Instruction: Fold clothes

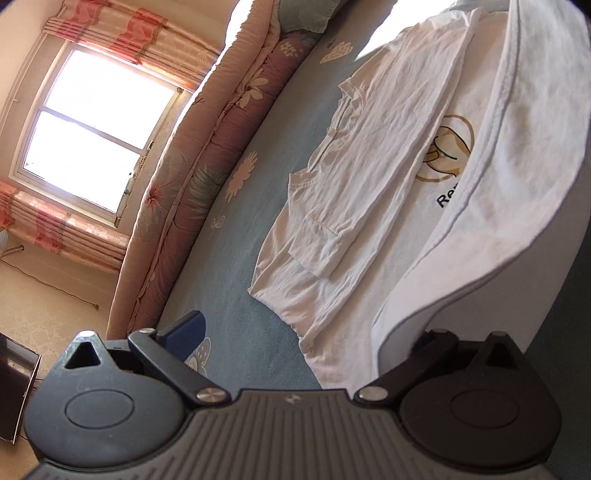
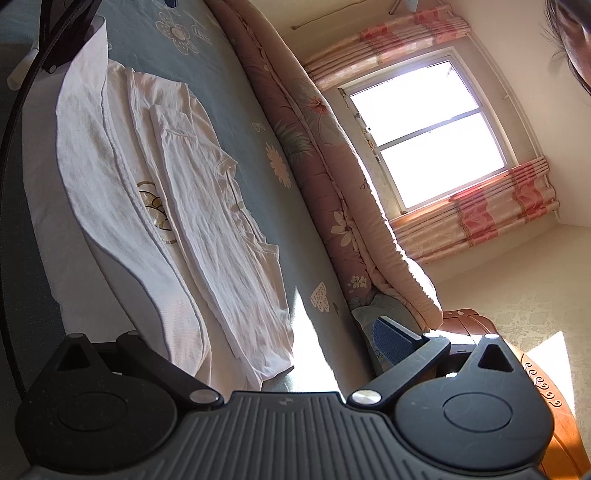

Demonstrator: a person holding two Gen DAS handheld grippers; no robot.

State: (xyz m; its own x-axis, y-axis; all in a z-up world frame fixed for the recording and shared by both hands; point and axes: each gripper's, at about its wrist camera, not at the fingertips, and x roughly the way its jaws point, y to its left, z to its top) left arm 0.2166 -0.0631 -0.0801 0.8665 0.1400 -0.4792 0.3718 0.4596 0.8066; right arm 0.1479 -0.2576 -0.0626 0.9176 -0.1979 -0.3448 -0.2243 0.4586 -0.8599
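Note:
A white T-shirt (image 1: 369,192) with a gold and black print lies on the blue bed sheet (image 1: 236,236), its far side folded inward. My left gripper (image 1: 306,332) has its jaws wide apart: one blue finger (image 1: 184,332) shows, the other is hidden under the shirt's near edge (image 1: 517,155), which curls up over the garment. In the right wrist view the shirt (image 2: 207,236) lies the same way, its near edge (image 2: 92,155) lifted. My right gripper (image 2: 280,339) is also wide apart, one blue finger (image 2: 391,343) visible, the other hidden beneath the cloth.
A rolled pink floral quilt (image 1: 192,162) runs along the far side of the bed (image 2: 325,177). Beyond it are a window (image 1: 96,133) with pink curtains and the floor. A wooden bed frame corner (image 2: 517,354) and the left gripper's body (image 2: 62,33) show in the right view.

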